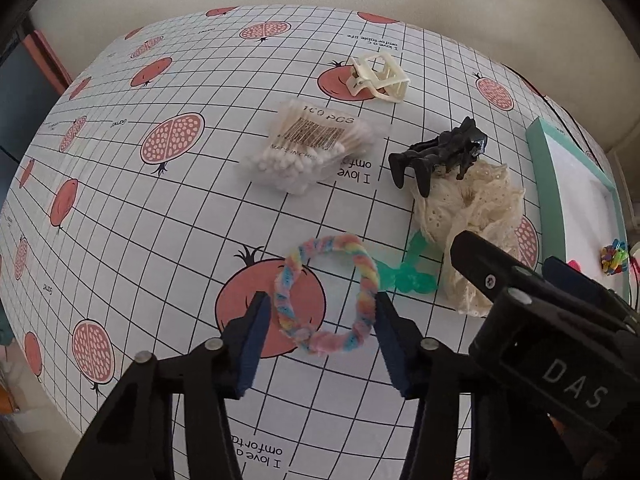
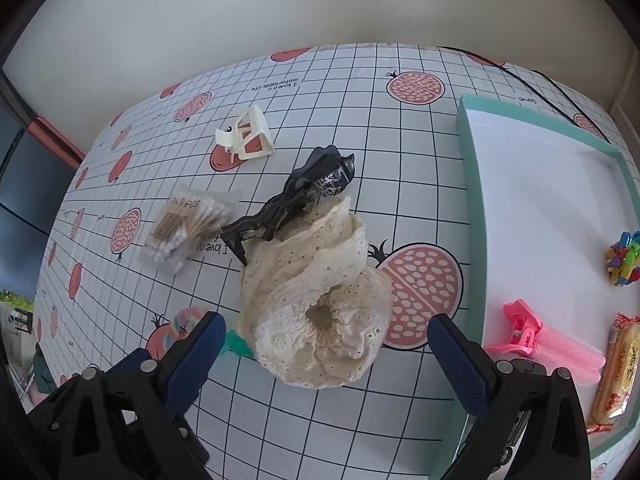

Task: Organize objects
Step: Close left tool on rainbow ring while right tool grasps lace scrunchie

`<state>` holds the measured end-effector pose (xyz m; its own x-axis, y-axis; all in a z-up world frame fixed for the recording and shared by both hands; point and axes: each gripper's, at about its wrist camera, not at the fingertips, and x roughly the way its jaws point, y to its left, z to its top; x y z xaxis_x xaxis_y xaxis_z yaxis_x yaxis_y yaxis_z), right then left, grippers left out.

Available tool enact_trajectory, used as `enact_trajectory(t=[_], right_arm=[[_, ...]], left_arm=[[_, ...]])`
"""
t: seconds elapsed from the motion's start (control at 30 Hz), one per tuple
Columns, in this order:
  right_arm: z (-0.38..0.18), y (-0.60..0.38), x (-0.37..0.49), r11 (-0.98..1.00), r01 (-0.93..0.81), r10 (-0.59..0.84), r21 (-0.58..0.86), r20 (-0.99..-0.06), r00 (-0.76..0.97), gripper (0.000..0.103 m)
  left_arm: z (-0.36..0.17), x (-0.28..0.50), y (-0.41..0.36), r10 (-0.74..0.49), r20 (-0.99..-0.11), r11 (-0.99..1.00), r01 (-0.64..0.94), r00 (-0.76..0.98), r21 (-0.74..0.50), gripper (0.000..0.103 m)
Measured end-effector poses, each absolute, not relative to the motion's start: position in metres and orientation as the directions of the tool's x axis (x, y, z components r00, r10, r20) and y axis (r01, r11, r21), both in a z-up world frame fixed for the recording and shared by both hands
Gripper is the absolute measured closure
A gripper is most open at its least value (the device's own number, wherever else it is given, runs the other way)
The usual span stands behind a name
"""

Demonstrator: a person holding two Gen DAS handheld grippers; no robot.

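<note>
Pomegranate-print grid tablecloth (image 1: 160, 216), cream wall (image 2: 280, 4) behind.

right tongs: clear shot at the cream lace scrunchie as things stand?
Probably yes. The right tongs are open with the lace scrunchie lying between the fingers. The black claw clip rests against its far edge and a green piece pokes out from under it, so either might shift on closing.
</note>
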<state>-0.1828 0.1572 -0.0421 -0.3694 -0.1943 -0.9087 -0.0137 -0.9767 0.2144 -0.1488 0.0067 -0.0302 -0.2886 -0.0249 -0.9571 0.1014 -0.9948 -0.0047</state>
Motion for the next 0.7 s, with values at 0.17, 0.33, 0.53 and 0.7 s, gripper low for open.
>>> enact_trajectory(t=[0.17,0.33,0.53,0.7], right_arm=[[-0.049,0.155,-0.183,-0.979,-0.021,-0.182,0.203,-0.915,-0.359,0.009],[-0.054,0.158,-0.183,-0.980,-0.027,-0.173,0.195,-0.920,-0.352,0.019],[-0.060,0.156,-0.182,-0.985,-0.010,-0.157,0.171,-0.927,-0.340,0.027],[-0.061,0.154,-0.181,-0.991,0.001,-0.126,0.134,-0.928,-0.349,0.034]], left_arm=[[-0.032,-0.151,-0.005,0.008,-0.957,-0.990,0.130,-0.289,-0.048,0.060],[-0.034,-0.153,-0.020,0.043,-0.956,-0.979,0.180,-0.289,-0.098,0.067],[-0.032,-0.154,-0.041,0.063,-0.950,-0.956,0.254,-0.305,-0.145,0.068],[-0.035,-0.153,-0.055,0.091,-0.945,-0.935,0.299,-0.314,-0.189,0.068]])
